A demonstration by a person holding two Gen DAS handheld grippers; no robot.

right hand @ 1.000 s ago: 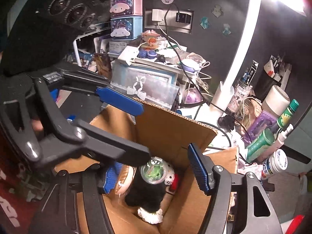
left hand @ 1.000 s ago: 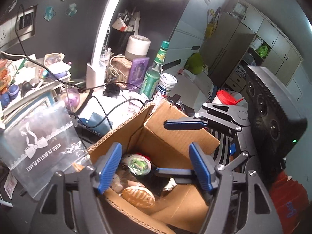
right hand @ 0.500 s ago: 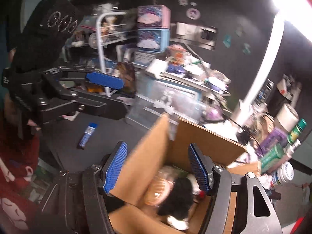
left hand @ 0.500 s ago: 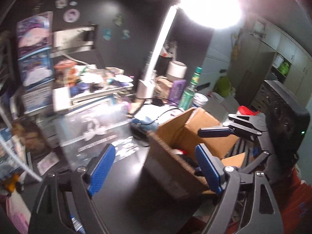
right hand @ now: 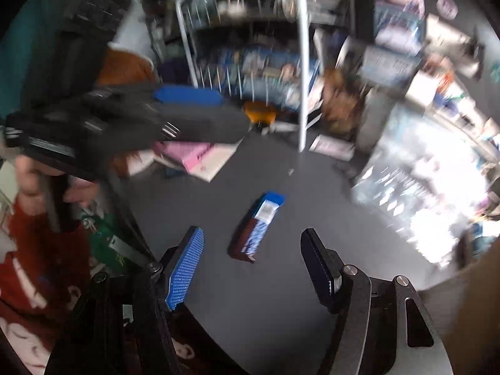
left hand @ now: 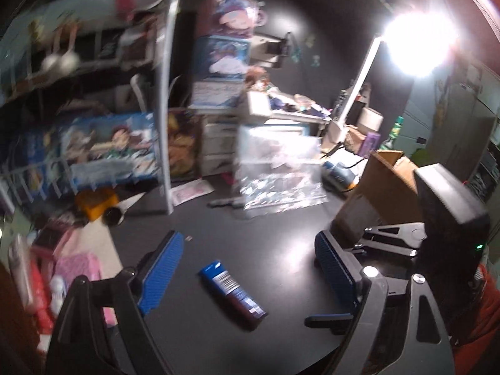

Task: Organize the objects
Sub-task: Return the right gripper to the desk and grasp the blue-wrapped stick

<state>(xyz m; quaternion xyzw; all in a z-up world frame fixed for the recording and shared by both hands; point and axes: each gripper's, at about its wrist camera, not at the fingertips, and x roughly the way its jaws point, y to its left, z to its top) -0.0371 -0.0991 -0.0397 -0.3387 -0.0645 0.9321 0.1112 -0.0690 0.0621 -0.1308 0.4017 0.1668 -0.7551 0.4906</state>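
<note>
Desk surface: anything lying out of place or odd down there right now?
Yes. One small blue packet lies flat and askew by itself on the dark desk, outside the cardboard box. Both the left gripper and right gripper are open and empty above it. Motion blur hides finer detail.

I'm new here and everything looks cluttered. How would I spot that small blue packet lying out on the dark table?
Start at the dark table, whose back edge is crowded with shelves, boxes and a cardboard box. In the bare middle, ahead of both claws, lies the small blue packet. It is a flat, long bar, blue at one end and dark brown at the other, with a white barcode label, and it lies alone, touching nothing.
</note>
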